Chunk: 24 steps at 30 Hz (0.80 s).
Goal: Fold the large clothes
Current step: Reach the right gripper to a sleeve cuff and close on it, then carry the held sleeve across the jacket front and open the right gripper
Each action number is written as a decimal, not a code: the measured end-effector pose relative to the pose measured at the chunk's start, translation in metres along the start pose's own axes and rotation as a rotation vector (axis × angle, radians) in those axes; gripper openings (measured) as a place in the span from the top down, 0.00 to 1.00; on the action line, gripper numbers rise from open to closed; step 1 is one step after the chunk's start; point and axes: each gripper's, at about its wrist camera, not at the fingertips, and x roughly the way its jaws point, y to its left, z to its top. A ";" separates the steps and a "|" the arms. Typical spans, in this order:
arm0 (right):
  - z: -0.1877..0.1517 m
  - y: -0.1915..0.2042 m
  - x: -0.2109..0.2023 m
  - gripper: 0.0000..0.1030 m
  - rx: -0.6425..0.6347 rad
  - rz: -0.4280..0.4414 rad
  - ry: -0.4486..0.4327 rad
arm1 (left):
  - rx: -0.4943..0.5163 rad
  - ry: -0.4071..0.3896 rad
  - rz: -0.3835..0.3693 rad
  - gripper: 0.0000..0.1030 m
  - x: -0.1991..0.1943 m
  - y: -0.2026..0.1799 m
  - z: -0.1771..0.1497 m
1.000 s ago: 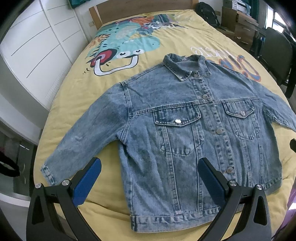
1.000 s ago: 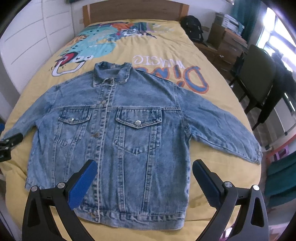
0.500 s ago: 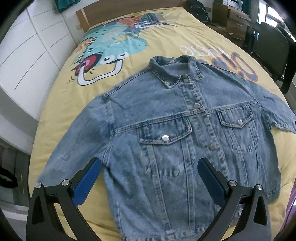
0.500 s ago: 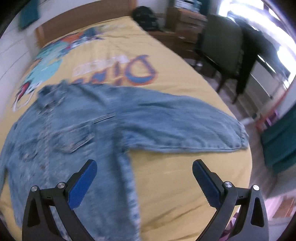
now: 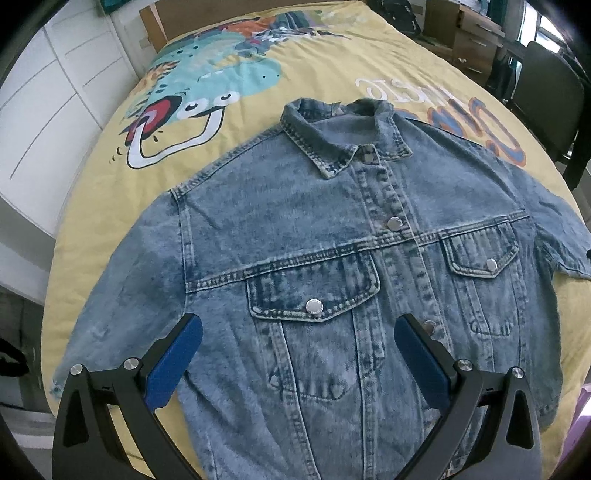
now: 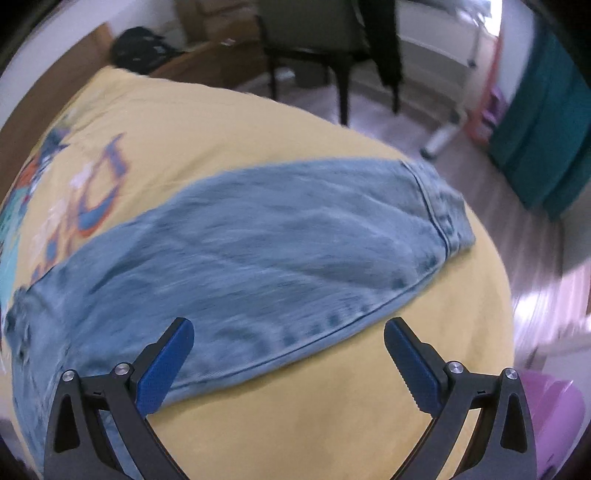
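A blue denim jacket (image 5: 332,229) lies flat and buttoned, front up, on a yellow bedspread (image 5: 110,177), collar toward the headboard. My left gripper (image 5: 298,354) is open and empty, hovering over the jacket's lower front beside its left sleeve (image 5: 122,295). My right gripper (image 6: 289,360) is open and empty, just above the jacket's right sleeve (image 6: 280,243), which stretches toward the bed's right edge with its cuff (image 6: 439,206) at the far end. That view is blurred.
The bedspread has a cartoon dinosaur print (image 5: 207,92). White cupboards (image 5: 48,96) stand left of the bed. A dark chair (image 6: 314,33) and teal fabric (image 6: 546,122) stand right of it. A purple object (image 6: 554,417) sits at the lower right.
My left gripper moved forward over the jacket. My right gripper swung right, from facing the whole jacket to facing its right sleeve and the bed's right edge. Both stayed open.
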 end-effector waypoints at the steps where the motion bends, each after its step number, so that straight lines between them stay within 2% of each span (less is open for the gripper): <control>1: 0.002 -0.007 0.009 0.00 0.021 -0.020 0.013 | -0.002 0.002 -0.001 0.01 0.002 0.000 -0.001; 5: 0.006 -0.026 0.028 0.00 0.099 -0.016 0.027 | -0.006 0.023 0.004 0.01 0.012 0.005 -0.004; 9: 0.015 -0.025 0.033 0.00 0.097 -0.028 0.012 | -0.011 0.042 0.000 0.01 0.020 0.009 -0.009; 17: 0.039 -0.044 0.045 0.02 0.203 0.039 0.025 | -0.021 0.054 0.009 0.01 0.024 0.019 -0.014; 18: 0.041 -0.043 0.045 0.12 0.202 0.031 0.028 | -0.020 0.054 0.010 0.01 0.024 0.020 -0.015; 19: 0.045 -0.044 0.044 0.32 0.192 0.017 0.023 | -0.017 0.054 0.010 0.01 0.024 0.021 -0.015; 20: 0.048 -0.044 0.042 0.46 0.178 0.011 0.015 | -0.012 0.054 0.006 0.01 0.025 0.021 -0.016; 21: 0.052 -0.043 0.041 0.71 0.173 0.026 0.015 | -0.009 0.054 0.003 0.01 0.025 0.021 -0.017; 22: 0.055 -0.044 0.038 0.82 0.167 0.057 0.021 | -0.007 0.052 0.001 0.01 0.025 0.021 -0.018; 24: 0.057 -0.039 0.032 0.88 0.122 0.041 0.015 | -0.003 0.046 -0.005 0.01 0.024 0.022 -0.020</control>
